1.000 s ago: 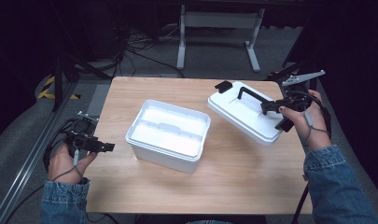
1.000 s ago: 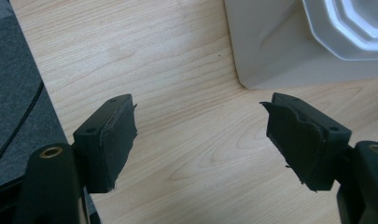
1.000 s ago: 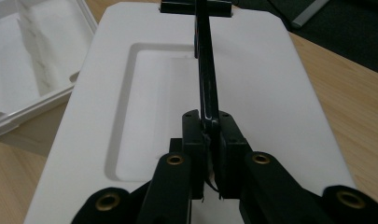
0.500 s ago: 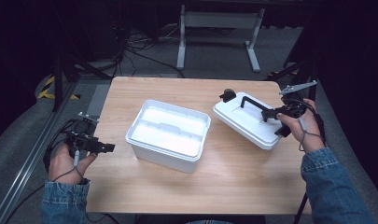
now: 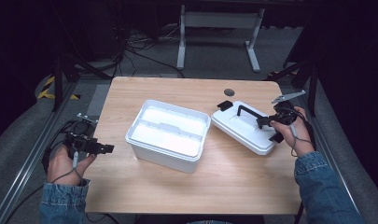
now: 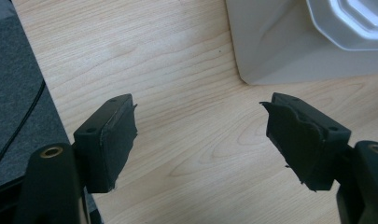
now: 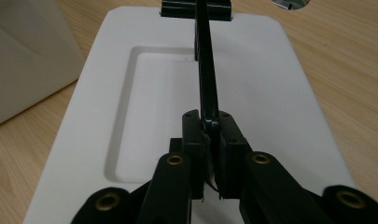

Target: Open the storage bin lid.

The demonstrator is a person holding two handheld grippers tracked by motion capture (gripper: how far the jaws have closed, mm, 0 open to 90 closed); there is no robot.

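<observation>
An open white plastic box (image 5: 168, 134) stands at the middle of the wooden table (image 5: 144, 196). To its right its white lid (image 5: 242, 127) rests on the table, its black handle (image 5: 248, 112) up. My right gripper (image 5: 263, 122) is shut on that handle; the right gripper view has the thin handle (image 7: 206, 70) pinched between the jaws, above the lid (image 7: 261, 88). At the table's left edge my left gripper (image 5: 107, 149) hangs open and holds nothing. In the left gripper view the box's corner (image 6: 289, 51) lies ahead of the spread fingers (image 6: 114, 135).
A small dark round hole (image 5: 229, 92) marks the table's far side. Beyond the table stand a white metal frame (image 5: 219, 28) and loose cables (image 5: 140, 42) on the floor. A metal rail (image 5: 28, 163) runs along the table's left.
My right gripper has lowered the lid by its handle from a raised tilt down onto the table, right of the box. The left gripper has stayed in place.
</observation>
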